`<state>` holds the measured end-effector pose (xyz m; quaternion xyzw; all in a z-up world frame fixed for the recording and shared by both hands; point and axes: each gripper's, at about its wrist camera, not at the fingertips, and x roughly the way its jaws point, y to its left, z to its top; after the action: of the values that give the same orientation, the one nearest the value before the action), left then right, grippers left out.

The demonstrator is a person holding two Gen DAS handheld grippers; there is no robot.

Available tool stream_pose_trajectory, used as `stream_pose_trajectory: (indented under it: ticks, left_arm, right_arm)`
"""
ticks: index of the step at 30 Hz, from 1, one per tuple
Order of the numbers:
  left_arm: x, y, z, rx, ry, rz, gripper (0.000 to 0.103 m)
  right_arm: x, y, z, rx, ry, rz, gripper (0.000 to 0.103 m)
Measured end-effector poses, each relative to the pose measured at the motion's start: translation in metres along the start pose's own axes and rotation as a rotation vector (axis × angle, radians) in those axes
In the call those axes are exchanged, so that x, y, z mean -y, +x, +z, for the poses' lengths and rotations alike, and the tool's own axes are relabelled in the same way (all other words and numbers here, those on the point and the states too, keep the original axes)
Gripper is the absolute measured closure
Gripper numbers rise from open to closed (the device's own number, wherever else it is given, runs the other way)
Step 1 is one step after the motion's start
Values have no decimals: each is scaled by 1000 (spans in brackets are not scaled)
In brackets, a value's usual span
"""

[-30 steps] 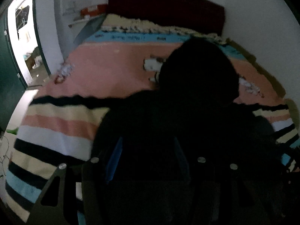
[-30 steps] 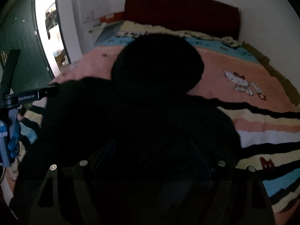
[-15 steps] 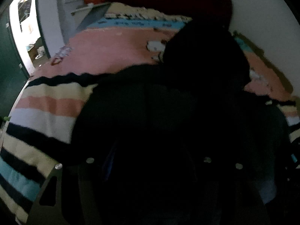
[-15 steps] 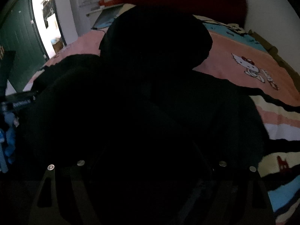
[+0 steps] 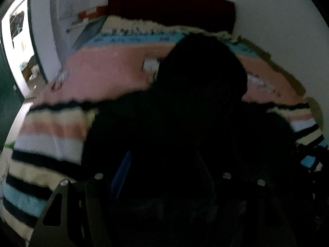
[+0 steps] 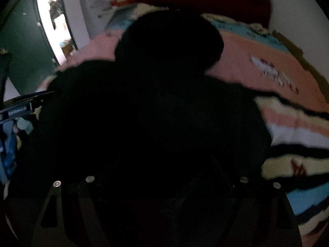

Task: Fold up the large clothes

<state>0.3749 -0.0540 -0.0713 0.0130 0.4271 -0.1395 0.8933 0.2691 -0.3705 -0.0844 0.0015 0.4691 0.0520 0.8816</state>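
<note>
Your black hooded garment [image 5: 195, 123] lies spread on the striped blanket [image 5: 49, 131]; both tools are lost in its darkness, so their grip can't be told.

The left gripper [image 5: 162, 164] has black angular plates with triangular cut-outs, round silver screws and a blue strip along one finger [image 5: 121, 175]. The right gripper [image 6: 164, 177] is likewise black, with silver screws; its fingers are lost in darkness.

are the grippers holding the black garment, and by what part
Cannot be told. The black garment on the bed hides both the left hand-held gripper and the right hand-held gripper in darkness.
</note>
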Motion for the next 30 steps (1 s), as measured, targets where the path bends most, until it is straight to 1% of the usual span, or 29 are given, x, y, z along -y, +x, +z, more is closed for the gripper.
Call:
stream_pose_trajectory:
  ticks: [2, 4, 6, 8, 11, 14, 16, 18, 22, 24, 27, 28, 29, 30]
  left_arm:
    - [-4, 0, 28, 14, -7, -16, 41]
    - [-5, 5, 51, 20, -13, -21, 41]
    - [-4, 20, 79, 26, -7, -20, 41]
    - [-3, 38, 102, 23, 3, -23, 41]
    - [4, 78, 138, 16, 1, -22, 41]
    - [14, 113, 165, 12, 1, -24, 41]
    - [21, 136, 179, 8, 12, -25, 41]
    - [28, 160, 190, -9, 10, -44, 41]
    - [37, 205, 207, -23, -19, -52, 41]
    - [43, 223, 212, -24, -23, -49, 41]
    - [54, 243, 215, -35, -3, -19, 42]
    - [57, 246, 215, -33, 7, -5, 44]
    - [59, 248, 214, -29, 18, 6, 56]
    - [60, 250, 213, -36, 25, 12, 66]
  right_arm:
    - [13, -9, 18, 29, -1, -4, 22]
    - [30, -13, 43, 57, 0, -23, 22]
    - [46, -11, 71, 75, -11, -55, 22]
    - [56, -3, 93, 91, -7, -62, 21]
    - [80, 24, 130, 105, 54, -43, 21]
    - [103, 60, 166, 107, 115, -38, 20]
    - [117, 90, 187, 105, 158, -40, 20]
    - [129, 117, 204, 107, 205, -33, 20]
    - [145, 167, 223, 95, 249, -42, 20]
    - [151, 191, 227, 83, 264, -32, 19]
    - [156, 214, 231, 73, 286, -22, 19]
    - [156, 221, 232, 75, 292, -7, 20]
    - [156, 227, 234, 73, 292, 3, 26]
    - [156, 231, 234, 69, 290, 15, 44]
